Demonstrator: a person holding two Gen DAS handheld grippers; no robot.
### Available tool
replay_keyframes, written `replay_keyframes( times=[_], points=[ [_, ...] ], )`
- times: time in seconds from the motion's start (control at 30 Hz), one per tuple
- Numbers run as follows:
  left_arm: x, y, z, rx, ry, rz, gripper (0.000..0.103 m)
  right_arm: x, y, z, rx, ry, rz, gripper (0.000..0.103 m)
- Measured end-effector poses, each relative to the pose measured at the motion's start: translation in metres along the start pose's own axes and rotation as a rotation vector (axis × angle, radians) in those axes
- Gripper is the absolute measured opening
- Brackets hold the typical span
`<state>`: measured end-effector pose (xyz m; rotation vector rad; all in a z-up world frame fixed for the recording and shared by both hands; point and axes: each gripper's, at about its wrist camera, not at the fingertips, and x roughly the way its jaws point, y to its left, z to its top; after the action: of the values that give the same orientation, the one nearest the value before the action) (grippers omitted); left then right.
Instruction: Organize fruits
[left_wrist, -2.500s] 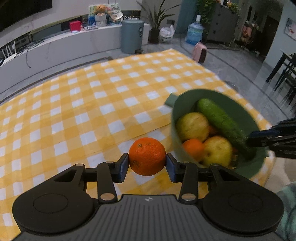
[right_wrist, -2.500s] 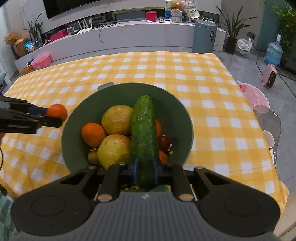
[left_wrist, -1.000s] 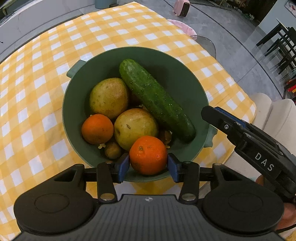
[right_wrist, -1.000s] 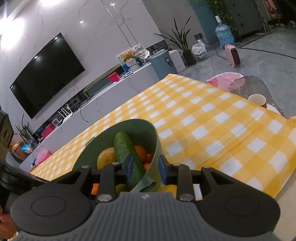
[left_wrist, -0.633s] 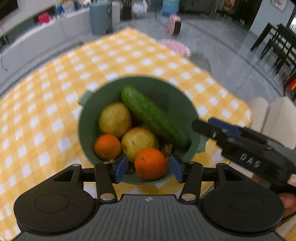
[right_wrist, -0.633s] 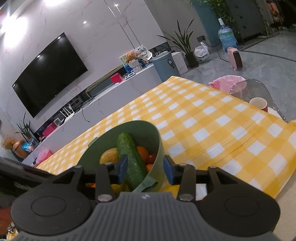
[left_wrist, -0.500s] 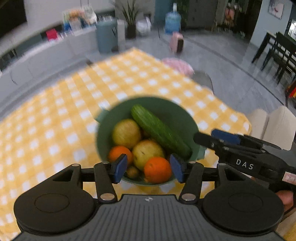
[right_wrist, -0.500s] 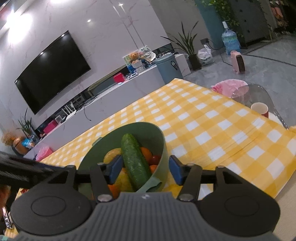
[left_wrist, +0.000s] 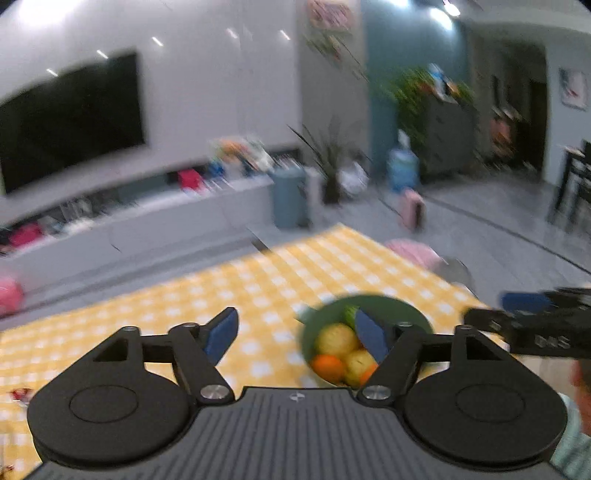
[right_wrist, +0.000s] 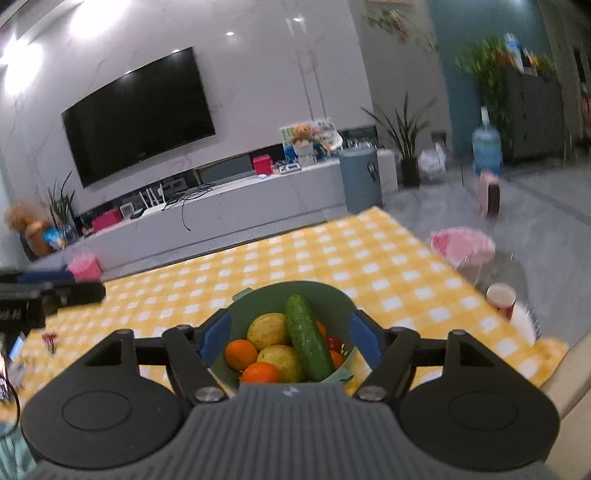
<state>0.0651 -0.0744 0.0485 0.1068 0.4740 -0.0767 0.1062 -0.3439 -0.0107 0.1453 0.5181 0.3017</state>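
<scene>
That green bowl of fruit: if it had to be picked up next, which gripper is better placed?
Probably the right gripper: the green bowl sits centred between its opening fingers, with nothing gripped. From the left gripper, also opening and empty, the bowl lies off toward the right finger.

Checked cloth (right_wrist: 332, 258); matt bowl (right_wrist: 258, 306); bumpy cucumber (right_wrist: 306, 336).

Home living room, wall-mounted television (right_wrist: 138, 114), media console (right_wrist: 221, 206), potted plant (right_wrist: 406, 147)
</scene>
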Motion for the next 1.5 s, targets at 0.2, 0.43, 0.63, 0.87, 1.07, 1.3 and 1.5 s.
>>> replay_keyframes(
  times=[0.2,0.43,0.63,0.87,1.07,1.3,1.5],
  points=[
    [-0.030,-0.003,-0.023,-0.001,-0.068,0.096,0.093,-0.040,0.035,-0.016,-0.099,-0.053,0.004,0.072],
    [-0.038,-0.013,-0.053,0.008,-0.019,0.108,0.093,-0.067,0.063,-0.052,-0.183,-0.104,-0.003,0.072],
    [-0.036,-0.008,-0.078,-0.044,0.062,0.097,0.093,-0.077,0.075,-0.086,-0.229,-0.119,-0.024,0.072],
    [-0.039,-0.004,-0.105,-0.081,0.097,0.092,0.093,-0.082,0.077,-0.122,-0.226,-0.144,-0.071,0.075],
    [-0.040,-0.007,-0.118,-0.071,0.112,0.098,0.093,-0.075,0.072,-0.131,-0.184,-0.122,-0.074,0.077],
    [-0.039,-0.007,-0.120,-0.069,0.116,0.103,0.093,-0.068,0.076,-0.136,-0.202,-0.089,-0.063,0.077],
    [-0.037,-0.004,-0.122,-0.070,0.125,0.106,0.093,-0.062,0.074,-0.136,-0.190,-0.066,-0.061,0.077]
  ],
)
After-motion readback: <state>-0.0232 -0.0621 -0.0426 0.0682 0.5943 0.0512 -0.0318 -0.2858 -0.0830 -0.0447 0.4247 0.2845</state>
